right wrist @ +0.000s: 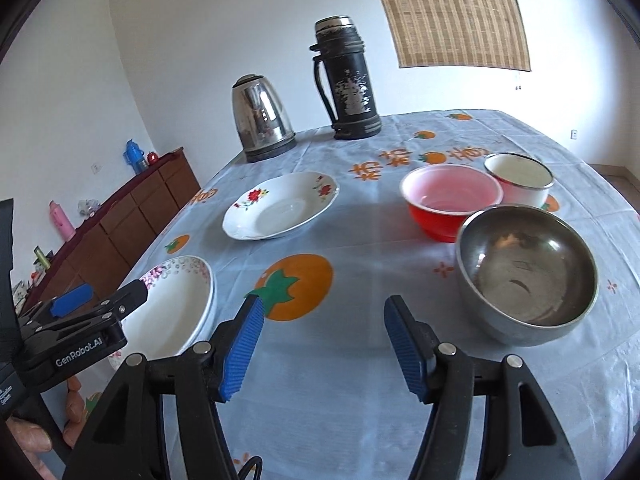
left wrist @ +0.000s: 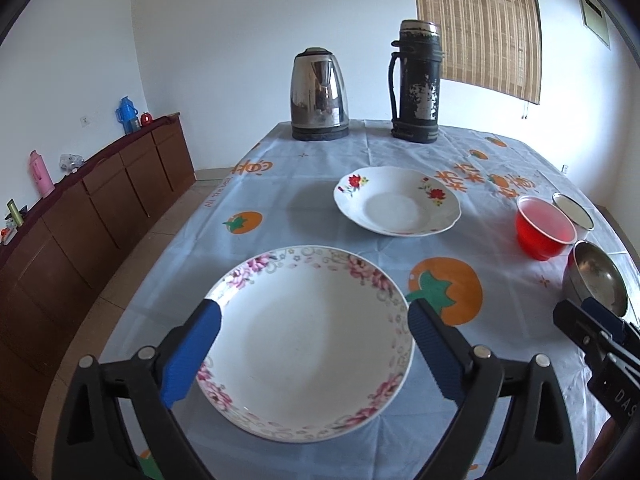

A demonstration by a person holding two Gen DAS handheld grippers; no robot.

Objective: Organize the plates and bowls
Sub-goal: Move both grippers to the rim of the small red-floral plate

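Two plates (left wrist: 308, 340) (left wrist: 396, 200); three bowls (right wrist: 528, 272) (right wrist: 450, 200) (right wrist: 520, 178); kettle (left wrist: 318, 96); flask (left wrist: 416, 80).

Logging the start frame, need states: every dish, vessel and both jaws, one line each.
Pink-flowered white plate: flat on table, empty, between left jaws, ungripped.
Red-flowered white plate: flat, empty.
Red plastic bowl: upright, empty.
White enamel bowl: upright, touching red bowl.
Steel bowl: upright, empty.
Steel kettle: lid shut.
Black thermos: upright, capped.
Left gripper: open.
Right gripper: open, empty.
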